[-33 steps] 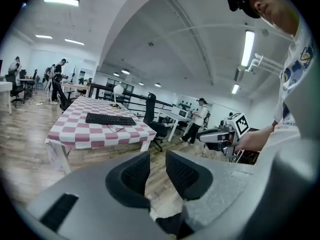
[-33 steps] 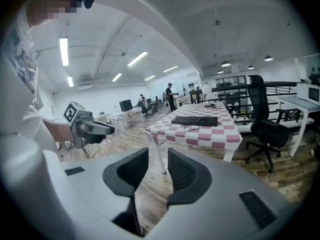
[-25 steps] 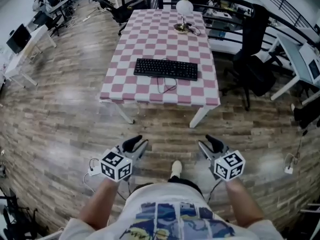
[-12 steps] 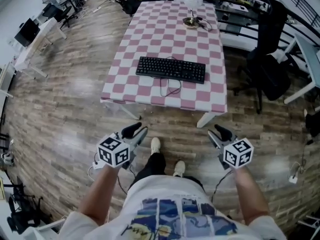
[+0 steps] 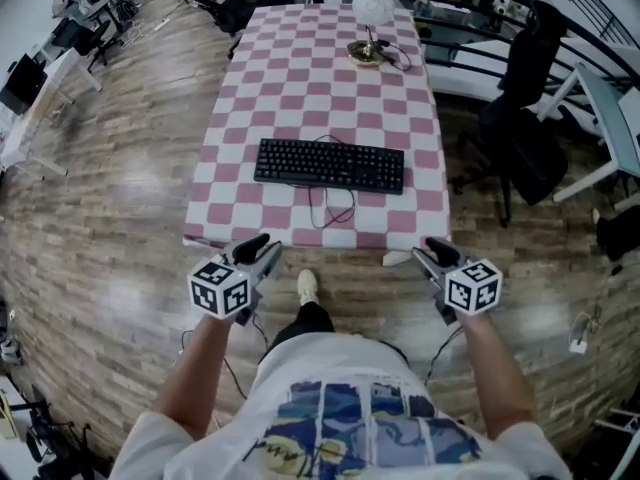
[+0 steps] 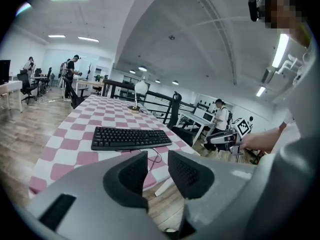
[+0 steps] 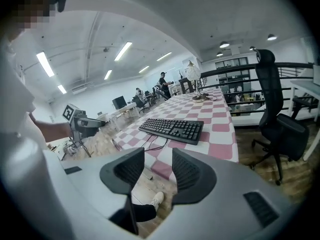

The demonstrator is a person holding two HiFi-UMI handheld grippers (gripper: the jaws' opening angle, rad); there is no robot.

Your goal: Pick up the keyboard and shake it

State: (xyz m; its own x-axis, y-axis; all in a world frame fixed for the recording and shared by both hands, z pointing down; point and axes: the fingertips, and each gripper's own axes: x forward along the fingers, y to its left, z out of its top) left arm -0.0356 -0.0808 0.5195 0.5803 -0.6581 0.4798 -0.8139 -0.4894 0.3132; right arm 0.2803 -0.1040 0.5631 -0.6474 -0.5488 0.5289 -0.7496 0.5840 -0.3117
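Approaching looks like the step in hand: the left hand-held gripper (image 5: 262, 248) and right hand-held gripper (image 5: 432, 251) hang released and empty by the near edge of the tabletop (image 5: 320, 78). The keyboard (image 5: 330, 164) lies flat on it, untouched. Next: reach its two ends, clamp, lift.

kbd (image 5: 329, 163) blk | tablecloth (image 5: 300, 78) pink/wht checks | lamp (image 5: 372, 8) wht | floor (image 5: 110, 218) brn
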